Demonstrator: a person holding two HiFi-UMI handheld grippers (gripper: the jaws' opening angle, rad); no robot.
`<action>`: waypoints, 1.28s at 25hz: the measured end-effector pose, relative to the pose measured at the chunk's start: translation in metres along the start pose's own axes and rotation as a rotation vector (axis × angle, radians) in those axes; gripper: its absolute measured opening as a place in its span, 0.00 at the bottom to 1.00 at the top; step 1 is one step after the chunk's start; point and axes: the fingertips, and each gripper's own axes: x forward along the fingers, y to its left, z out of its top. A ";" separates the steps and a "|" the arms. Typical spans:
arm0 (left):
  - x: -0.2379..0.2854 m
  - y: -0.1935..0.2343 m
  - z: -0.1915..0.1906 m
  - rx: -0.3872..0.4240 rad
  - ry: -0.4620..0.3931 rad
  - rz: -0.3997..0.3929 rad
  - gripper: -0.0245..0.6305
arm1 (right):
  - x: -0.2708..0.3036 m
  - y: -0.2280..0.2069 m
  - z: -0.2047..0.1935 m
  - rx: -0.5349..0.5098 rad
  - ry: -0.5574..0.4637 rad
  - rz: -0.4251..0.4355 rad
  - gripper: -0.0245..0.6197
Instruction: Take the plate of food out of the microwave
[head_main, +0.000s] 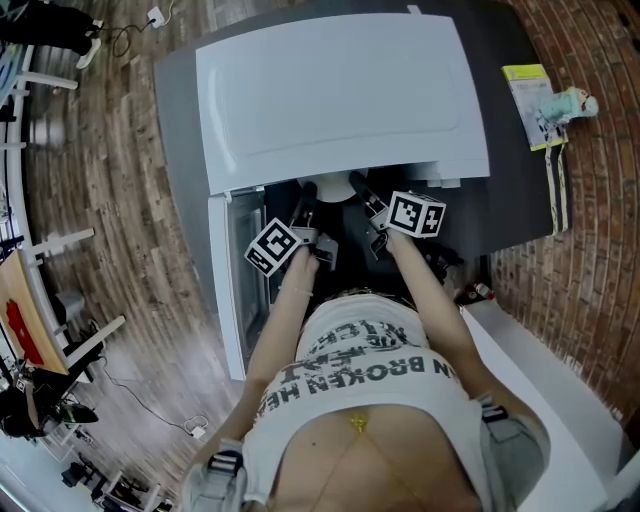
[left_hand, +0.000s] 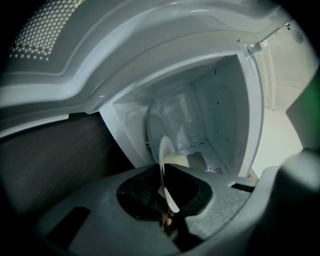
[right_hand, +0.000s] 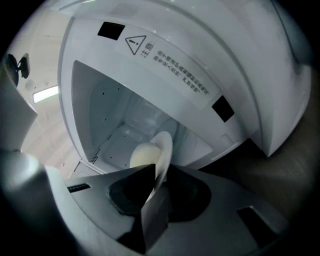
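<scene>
A white microwave (head_main: 340, 90) stands on a dark table, its door (head_main: 232, 290) swung open to the left. Both grippers reach into its mouth. In the head view a sliver of the white plate (head_main: 333, 188) shows between my left gripper (head_main: 308, 192) and right gripper (head_main: 358, 184). In the left gripper view the plate's rim (left_hand: 164, 165) runs edge-on between the jaws of the left gripper (left_hand: 167, 192), which is shut on it. The right gripper (right_hand: 155, 187) is likewise shut on the plate rim (right_hand: 164, 150). A pale rounded piece of food (right_hand: 144, 154) lies on the plate, just inside the cavity.
The microwave's cavity walls (left_hand: 220, 110) close in around the plate. On the table's right end lie a yellow packet (head_main: 528, 100) and a small toy (head_main: 572, 102). A brick wall runs along the right, and a white surface (head_main: 545, 385) sits at the lower right.
</scene>
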 end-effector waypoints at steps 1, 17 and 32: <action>0.000 -0.002 0.001 0.003 -0.001 -0.004 0.08 | -0.001 0.002 0.001 -0.001 -0.001 0.001 0.15; -0.010 -0.015 -0.003 0.027 -0.010 -0.027 0.08 | -0.014 0.013 0.002 -0.014 -0.013 0.011 0.15; -0.025 -0.023 -0.011 0.034 -0.039 -0.050 0.08 | -0.028 0.024 -0.002 -0.042 -0.011 0.028 0.15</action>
